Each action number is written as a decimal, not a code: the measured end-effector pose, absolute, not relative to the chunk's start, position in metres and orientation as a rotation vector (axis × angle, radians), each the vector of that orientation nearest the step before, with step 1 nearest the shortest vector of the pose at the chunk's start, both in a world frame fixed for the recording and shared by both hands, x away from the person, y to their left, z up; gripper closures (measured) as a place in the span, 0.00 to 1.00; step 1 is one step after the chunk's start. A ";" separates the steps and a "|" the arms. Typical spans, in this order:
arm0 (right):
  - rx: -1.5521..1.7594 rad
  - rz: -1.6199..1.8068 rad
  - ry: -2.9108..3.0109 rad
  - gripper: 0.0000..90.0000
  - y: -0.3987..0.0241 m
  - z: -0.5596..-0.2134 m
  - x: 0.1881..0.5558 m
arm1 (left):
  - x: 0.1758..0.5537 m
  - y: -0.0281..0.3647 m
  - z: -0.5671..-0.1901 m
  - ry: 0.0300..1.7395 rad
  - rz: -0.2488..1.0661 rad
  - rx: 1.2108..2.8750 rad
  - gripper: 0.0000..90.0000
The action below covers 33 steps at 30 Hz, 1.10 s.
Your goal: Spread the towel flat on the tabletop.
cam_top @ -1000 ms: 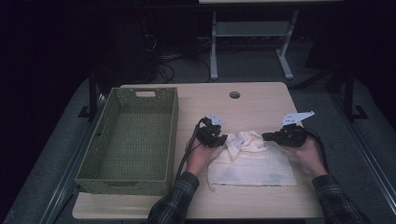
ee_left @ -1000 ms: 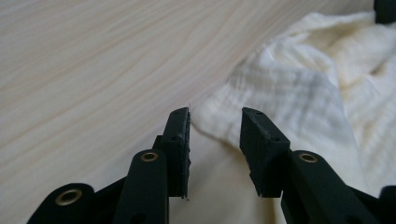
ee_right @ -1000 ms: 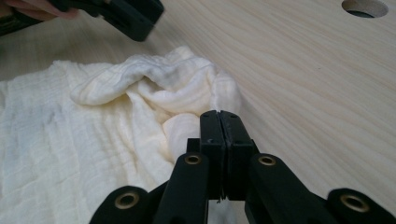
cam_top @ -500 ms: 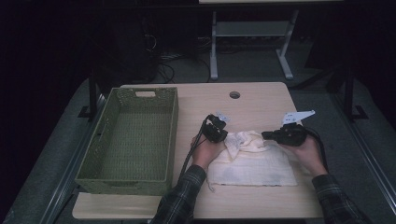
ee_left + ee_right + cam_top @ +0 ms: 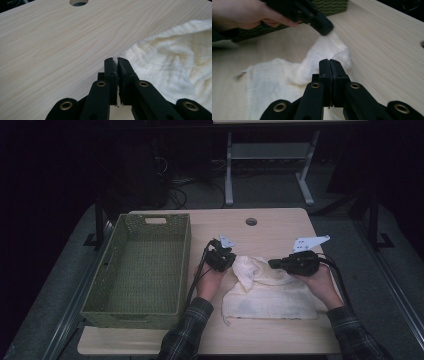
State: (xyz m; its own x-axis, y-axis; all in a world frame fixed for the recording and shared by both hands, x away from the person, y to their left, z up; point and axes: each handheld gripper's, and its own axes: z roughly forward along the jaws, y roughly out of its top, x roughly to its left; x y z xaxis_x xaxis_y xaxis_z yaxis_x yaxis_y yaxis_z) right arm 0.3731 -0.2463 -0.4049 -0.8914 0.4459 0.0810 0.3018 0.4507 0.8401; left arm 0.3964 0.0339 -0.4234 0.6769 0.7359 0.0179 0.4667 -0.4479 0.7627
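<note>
on table, left tongs pinching cloth edge; right tongs pressed together.

A cream-white cloth lies on the counter, a little toward four o'clock from its middle. Its near half is spread flat in a rough rectangle, the six-o'clock edge fairly straight. The far half is rumpled, with the ten-o'clock corner bunched and lifted into a soft fold. The fabric looks thin and crinkled, like gauze.
</note>
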 end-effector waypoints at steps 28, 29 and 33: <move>0.690 1.395 2.601 0.84 -0.262 -0.423 0.355 | 0.385 0.035 -0.434 0.883 0.383 2.151 0.95; 0.706 1.374 2.597 0.84 -0.266 -0.425 0.356 | 0.385 0.035 -0.434 0.883 0.384 2.152 0.95; 0.775 1.357 2.592 0.83 -0.286 -0.433 0.357 | 0.386 0.036 -0.435 0.880 0.383 2.158 0.95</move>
State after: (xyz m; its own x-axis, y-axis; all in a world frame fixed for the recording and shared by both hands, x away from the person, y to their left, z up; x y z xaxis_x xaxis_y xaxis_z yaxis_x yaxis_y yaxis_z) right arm 0.3574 -0.2862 -0.4327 -0.8626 0.4888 0.1305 0.3857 0.4685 0.7948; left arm 0.3858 0.0357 -0.4346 0.7174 0.6966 -0.0085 0.4686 -0.4735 0.7459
